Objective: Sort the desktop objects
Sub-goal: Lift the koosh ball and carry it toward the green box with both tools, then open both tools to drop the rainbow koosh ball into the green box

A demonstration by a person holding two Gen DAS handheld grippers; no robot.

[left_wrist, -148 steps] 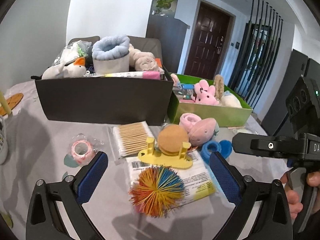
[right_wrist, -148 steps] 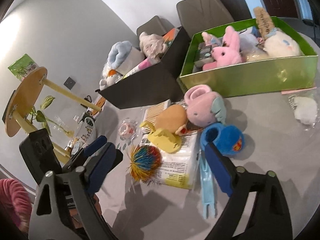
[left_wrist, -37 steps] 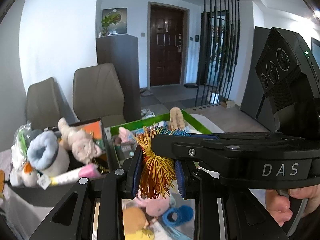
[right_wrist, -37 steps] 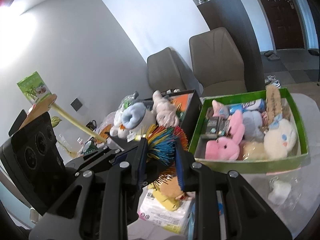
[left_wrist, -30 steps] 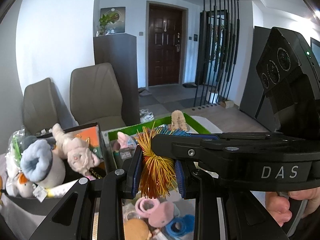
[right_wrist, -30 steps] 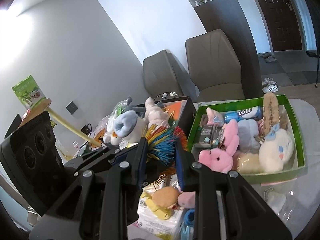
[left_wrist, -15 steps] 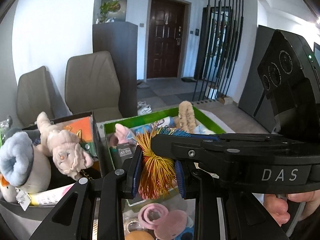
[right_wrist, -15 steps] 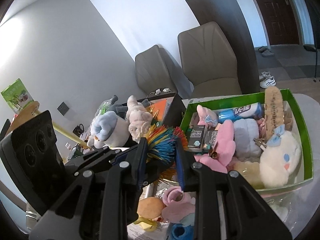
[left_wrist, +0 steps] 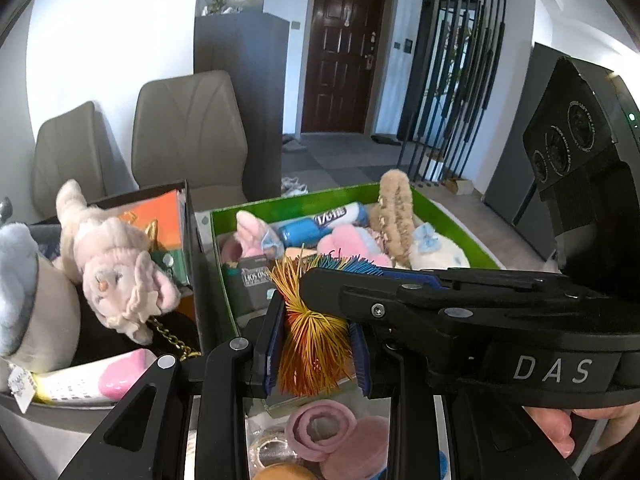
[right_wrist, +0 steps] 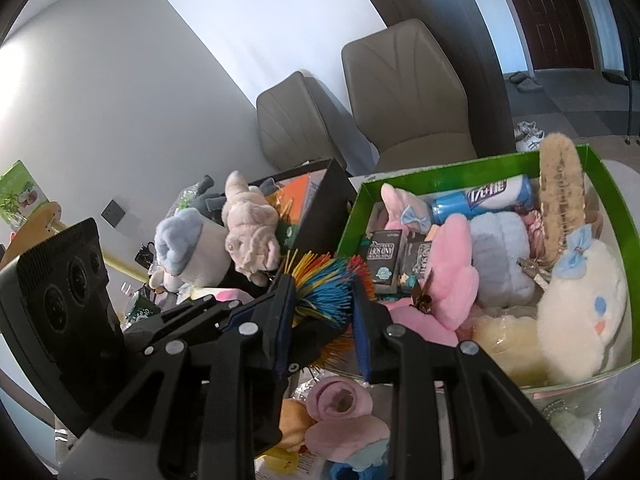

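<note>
**Both grippers clamped on the spiky ball, above the near edge of the green box**

My left gripper (left_wrist: 316,344) is closed as narrow as it goes, its blue pads pressing the yellow-orange strands of the spiky ball (left_wrist: 310,320) from either side; my right gripper (right_wrist: 322,316) grips the same spiky ball (right_wrist: 320,286) from the other side, narrow too, its pads squeezing the blue and multicoloured strands; in the left view the right gripper's black arm crosses just over my left fingers, and part of my hand (left_wrist: 560,428) shows beneath it at the lower right.

The ball is held up off the bench, in front of the near wall of the green box (left_wrist: 444,210); whether it hangs over the box or just short of it I cannot tell; the box already holds a pink plush rabbit (right_wrist: 444,276), a cream plush with blue bows (right_wrist: 576,320), a blue tissue pack (right_wrist: 488,198), a long tan furry piece (right_wrist: 560,176) leaning on the far wall, and small dark cartons (right_wrist: 380,264).

Just left of it, touching or nearly so, stands the black box (left_wrist: 196,248); a beige plush pig (left_wrist: 120,272) sprawls on top of its contents beside a grey-and-blue plush roll (left_wrist: 20,288); a pink-capped tube (left_wrist: 100,376) lies at its front edge.

Below the grippers on the bench lie a pink plush (right_wrist: 340,412) with a rolled opening, an orange round plush (right_wrist: 292,420) and something blue (right_wrist: 348,468); two grey chairs (left_wrist: 188,136) stand behind the boxes.
</note>
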